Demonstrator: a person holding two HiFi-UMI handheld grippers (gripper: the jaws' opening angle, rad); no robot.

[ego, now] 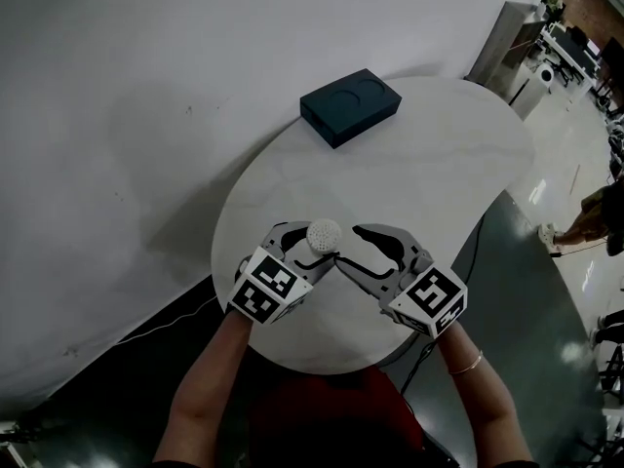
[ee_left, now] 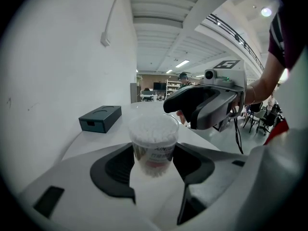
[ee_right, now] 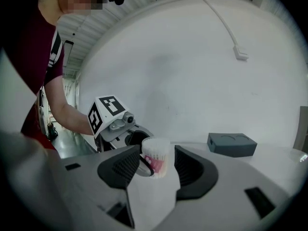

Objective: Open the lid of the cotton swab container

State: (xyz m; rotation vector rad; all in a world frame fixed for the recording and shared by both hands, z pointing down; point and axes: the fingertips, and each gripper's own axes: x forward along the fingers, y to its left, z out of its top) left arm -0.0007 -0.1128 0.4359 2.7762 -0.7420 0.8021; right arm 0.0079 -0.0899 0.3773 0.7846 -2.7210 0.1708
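Head view first: the round white table (ego: 439, 183) carries a dark teal rectangular box (ego: 351, 107) near its far edge; closer in, the small clear plastic cotton swab container (ego: 325, 232) sits up off the table between the two tools; the left gripper (ego: 314, 246) has it, and the right gripper (ego: 351, 250) comes in from the other side, tips just beside it.

Left gripper view: the black pads (ee_left: 118, 165) press both sides of the container's body, low down, so the left claw is clamped on it; the tub stands upright and is packed to the top with white-tipped swabs (ee_left: 153, 128); whether the lid sits on it I cannot tell.

Right gripper view: the jaws stand apart with the container in line between them, not pinched, so that claw is open and empty; the box behind is closed, two round dimples on top, contents unseen.

My call: hold the left clamp steady on the body; close the right only on the lid's rim; lift straight up, tub upright, or the swabs spill.
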